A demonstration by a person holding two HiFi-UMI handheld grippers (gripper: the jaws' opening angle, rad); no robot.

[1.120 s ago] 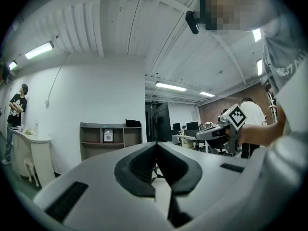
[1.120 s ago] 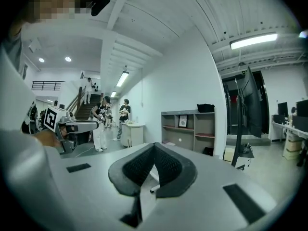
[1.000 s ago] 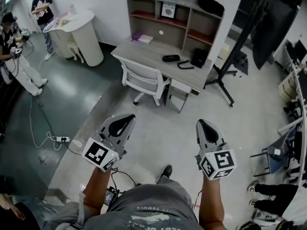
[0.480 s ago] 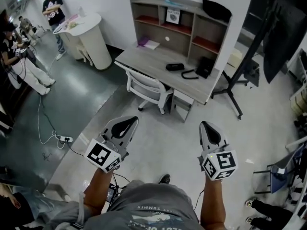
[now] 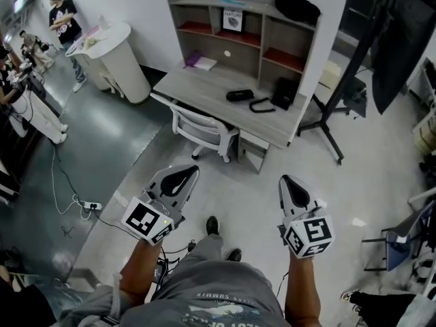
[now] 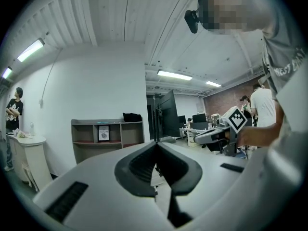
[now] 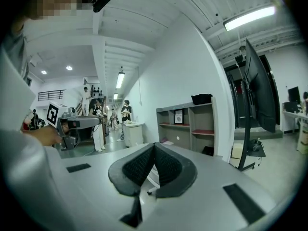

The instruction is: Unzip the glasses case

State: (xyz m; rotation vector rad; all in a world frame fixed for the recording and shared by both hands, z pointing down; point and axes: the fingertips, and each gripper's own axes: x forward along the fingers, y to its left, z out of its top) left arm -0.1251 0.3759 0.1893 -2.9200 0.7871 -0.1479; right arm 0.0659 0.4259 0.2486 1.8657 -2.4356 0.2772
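The black glasses case (image 5: 240,95) lies zipped on the grey desk (image 5: 204,87), far ahead of both grippers. My left gripper (image 5: 186,172) is held over the floor, shut and empty, its pads meeting at the tip (image 6: 156,144). My right gripper (image 5: 285,180) is beside it, also shut with nothing between its fingers (image 7: 154,145). Both point level toward the desk. Each gripper shows in the other's view: the right gripper (image 6: 215,134) and the left gripper (image 7: 72,124).
A white chair (image 5: 201,127) stands in front of the desk. A black strap (image 5: 259,105) and a black bag (image 5: 283,92) lie right of the case, under a shelf unit (image 5: 238,26). A stand with a large screen (image 5: 381,39) is at the right; people stand at the far left.
The person has stepped forward, one foot now showing ahead. Both grippers have been carried toward the desk, which looks closer. Both stay shut.
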